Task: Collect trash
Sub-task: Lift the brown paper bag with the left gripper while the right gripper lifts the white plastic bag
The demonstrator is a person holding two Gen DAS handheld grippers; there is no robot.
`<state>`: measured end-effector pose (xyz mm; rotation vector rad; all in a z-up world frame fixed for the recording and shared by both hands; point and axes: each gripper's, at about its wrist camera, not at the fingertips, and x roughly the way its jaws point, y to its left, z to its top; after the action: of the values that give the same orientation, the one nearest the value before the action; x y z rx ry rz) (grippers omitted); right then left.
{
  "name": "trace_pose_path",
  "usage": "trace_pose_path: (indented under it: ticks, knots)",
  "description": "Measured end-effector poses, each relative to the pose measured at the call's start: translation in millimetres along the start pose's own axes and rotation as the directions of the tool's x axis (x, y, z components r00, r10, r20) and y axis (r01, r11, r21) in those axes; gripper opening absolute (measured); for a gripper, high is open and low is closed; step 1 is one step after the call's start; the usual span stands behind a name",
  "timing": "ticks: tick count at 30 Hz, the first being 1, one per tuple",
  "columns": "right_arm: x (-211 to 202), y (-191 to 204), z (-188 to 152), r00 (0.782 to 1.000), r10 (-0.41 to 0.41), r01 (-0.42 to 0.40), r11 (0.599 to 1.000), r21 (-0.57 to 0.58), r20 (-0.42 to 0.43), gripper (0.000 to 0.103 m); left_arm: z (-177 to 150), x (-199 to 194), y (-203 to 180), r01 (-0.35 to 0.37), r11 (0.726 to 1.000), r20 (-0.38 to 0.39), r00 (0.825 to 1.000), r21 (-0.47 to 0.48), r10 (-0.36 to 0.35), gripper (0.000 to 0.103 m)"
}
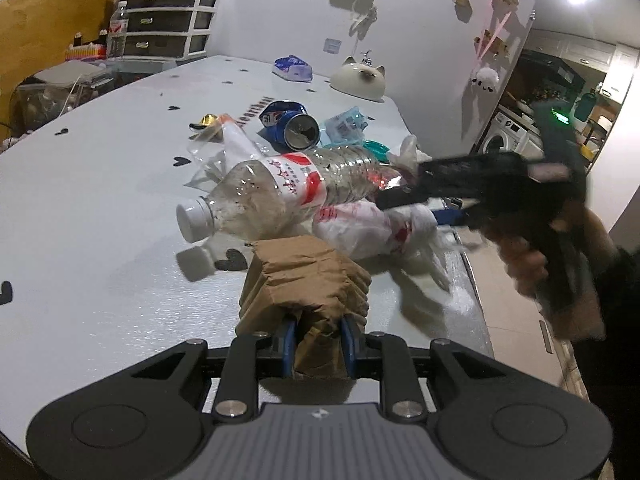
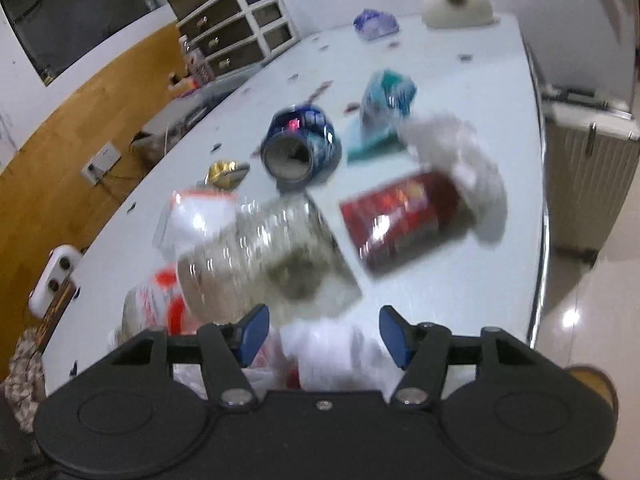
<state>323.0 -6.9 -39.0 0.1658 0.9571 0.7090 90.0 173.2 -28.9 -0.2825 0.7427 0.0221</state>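
Note:
My left gripper (image 1: pixel 319 342) is shut on a crumpled brown paper bag (image 1: pixel 304 284) at the near edge of the white table (image 1: pixel 100 200). Beyond the bag lie a clear plastic bottle (image 1: pixel 280 192) with a red and white label, a white plastic bag (image 1: pixel 360 228) with red print and a dented blue can (image 1: pixel 294 124). A hand holds my right gripper (image 1: pixel 402 184), blurred, by the bottle's base. In the right wrist view the right gripper (image 2: pixel 323 334) is open over the white plastic bag (image 2: pixel 320 350), with the bottle (image 2: pixel 272 264) just ahead. A red packet (image 2: pixel 404 220) and the blue can (image 2: pixel 300 148) lie farther on.
A teal wrapper (image 2: pixel 384 108), white tissue (image 2: pixel 460 152) and a gold scrap (image 2: pixel 226 172) lie among the litter. At the far end of the table sit a cat-shaped bowl (image 1: pixel 360 78) and a blue tissue pack (image 1: pixel 292 68). Drawers (image 1: pixel 168 20) stand at the back left, a suitcase (image 2: pixel 588 168) off the table's right edge.

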Motion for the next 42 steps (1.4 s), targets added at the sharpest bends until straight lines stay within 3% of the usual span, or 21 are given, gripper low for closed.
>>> trace_pose_path:
  ticks: [3, 11, 15, 16, 17, 30, 42]
  knots:
    - [-12.3, 1.2, -18.2, 0.997, 0.061, -0.063, 0.998, -0.029, -0.043, 0.066, 1.5, 7.2, -1.8, -0.018, 1.000, -0.008, 1.000, -0.005, 0.018, 0.025]
    - [-29.7, 31.6, -64.8, 0.992, 0.079, -0.095, 0.980, -0.175, -0.096, 0.063, 4.0, 12.2, -12.2, -0.049, 0.999, -0.003, 0.999, 0.001, 0.049, 0.025]
    - [-28.3, 42.6, -81.5, 0.996, 0.006, -0.026, 0.976, -0.217, -0.094, 0.037, 3.4, 10.6, -14.7, -0.061, 0.998, 0.002, 0.998, -0.008, 0.061, 0.025]
    - [-28.9, 43.4, -84.2, 0.996, -0.017, -0.002, 0.975, -0.220, -0.084, 0.030, 3.0, 9.7, -15.1, -0.061, 0.998, 0.004, 0.998, -0.012, 0.061, 0.025]
    - [-29.4, 43.3, -86.4, 0.997, -0.028, 0.012, 0.975, -0.220, -0.073, 0.029, 2.3, 8.4, -15.0, -0.062, 0.998, 0.008, 0.998, -0.017, 0.062, 0.025]
    - [-89.0, 44.1, -105.9, 0.993, -0.059, 0.076, 0.984, -0.159, 0.106, 0.026, -4.7, -27.1, -36.6, -0.082, 0.996, 0.101, 0.991, -0.015, 0.084, 0.024]
    - [-169.0, 17.7, -132.1, 0.951, -0.139, 0.168, 0.982, -0.082, 0.278, 0.026, -13.7, -46.4, -92.7, -0.033, 0.997, 0.186, 0.982, 0.069, 0.019, 0.024]
